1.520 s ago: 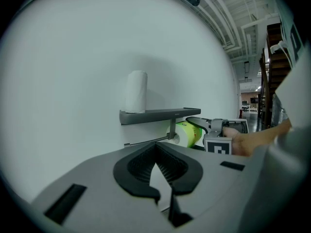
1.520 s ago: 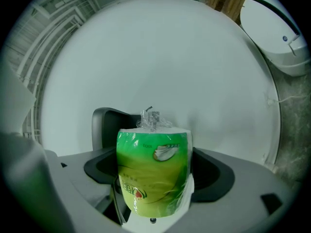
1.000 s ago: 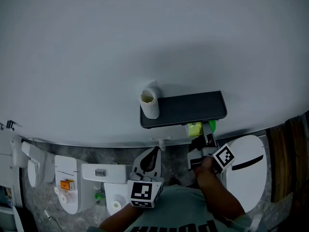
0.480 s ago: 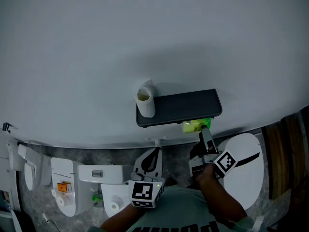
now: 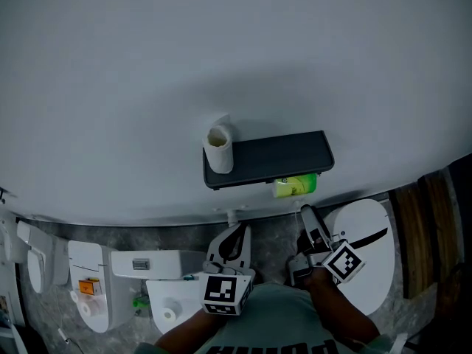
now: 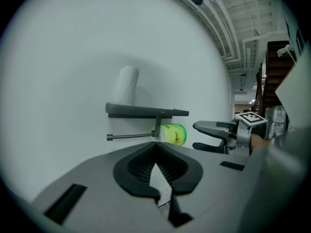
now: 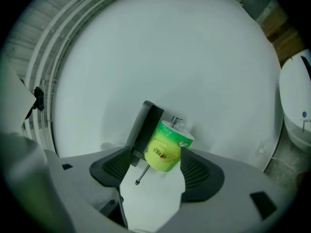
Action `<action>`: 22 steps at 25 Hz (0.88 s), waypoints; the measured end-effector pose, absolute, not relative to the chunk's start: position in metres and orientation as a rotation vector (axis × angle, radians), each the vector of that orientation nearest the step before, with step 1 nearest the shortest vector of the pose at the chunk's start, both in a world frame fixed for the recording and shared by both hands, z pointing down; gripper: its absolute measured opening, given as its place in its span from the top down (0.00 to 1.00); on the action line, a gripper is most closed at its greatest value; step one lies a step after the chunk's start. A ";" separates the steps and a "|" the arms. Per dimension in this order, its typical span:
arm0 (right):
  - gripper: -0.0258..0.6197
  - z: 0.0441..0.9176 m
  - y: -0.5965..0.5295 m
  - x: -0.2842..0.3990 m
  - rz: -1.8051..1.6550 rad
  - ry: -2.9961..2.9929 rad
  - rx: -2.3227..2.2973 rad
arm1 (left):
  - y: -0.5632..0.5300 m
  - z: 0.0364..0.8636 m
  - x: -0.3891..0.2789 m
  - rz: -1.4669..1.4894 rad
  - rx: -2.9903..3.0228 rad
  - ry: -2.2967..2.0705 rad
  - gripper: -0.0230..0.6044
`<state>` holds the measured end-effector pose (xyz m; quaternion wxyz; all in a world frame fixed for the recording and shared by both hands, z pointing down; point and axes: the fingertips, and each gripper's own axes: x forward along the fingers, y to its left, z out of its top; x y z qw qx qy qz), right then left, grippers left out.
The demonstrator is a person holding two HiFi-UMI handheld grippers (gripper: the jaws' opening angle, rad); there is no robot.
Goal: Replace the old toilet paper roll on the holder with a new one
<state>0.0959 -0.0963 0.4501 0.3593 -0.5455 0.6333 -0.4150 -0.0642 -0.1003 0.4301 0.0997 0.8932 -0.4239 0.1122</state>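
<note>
- Dark flat wall-mounted holder shelf (image 5: 280,157): fixed to the plain white wall (image 5: 221,50). A thin metal bar (image 6: 131,136) runs below it from a bracket and ends free under the shelf's left half.
- New toilet paper roll in green printed wrapper (image 5: 295,186): lies on its side directly under the shelf's right half, just beside the bracket. The views do not show whether the bar passes through it.
- Old, nearly spent white toilet paper roll (image 5: 219,150): stands upright on the shelf's left end, open core upward, a loose flap of paper rising at its back edge.
- Right tool (image 5: 306,223): below the shelf's right end, pointing up at the green roll. Its jaws stand apart and have just been closing. Nothing is between them, as the roll lies beyond the tips, near but not touching.
- Left tool (image 5: 236,234): below the shelf's middle, well clear of it. Its jaws are together at the tips and empty.
- Marker cubes: one sits on each tool, facing the head camera.
- White oval toilet lid (image 5: 369,249): on the mottled grey floor (image 5: 269,234), to the right of the right tool.
</note>
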 end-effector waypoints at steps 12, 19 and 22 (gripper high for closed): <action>0.94 0.407 -0.076 0.067 -0.696 2.139 -1.745 | -0.098 0.426 -0.062 0.282 2.652 -1.214 0.96; 0.95 0.392 -0.070 0.045 -0.489 2.350 -1.883 | -0.094 0.429 -0.069 0.241 2.630 -1.216 0.96; 0.95 0.393 -0.067 0.039 -0.477 2.383 -1.910 | -0.092 0.433 -0.073 0.226 2.612 -1.213 0.96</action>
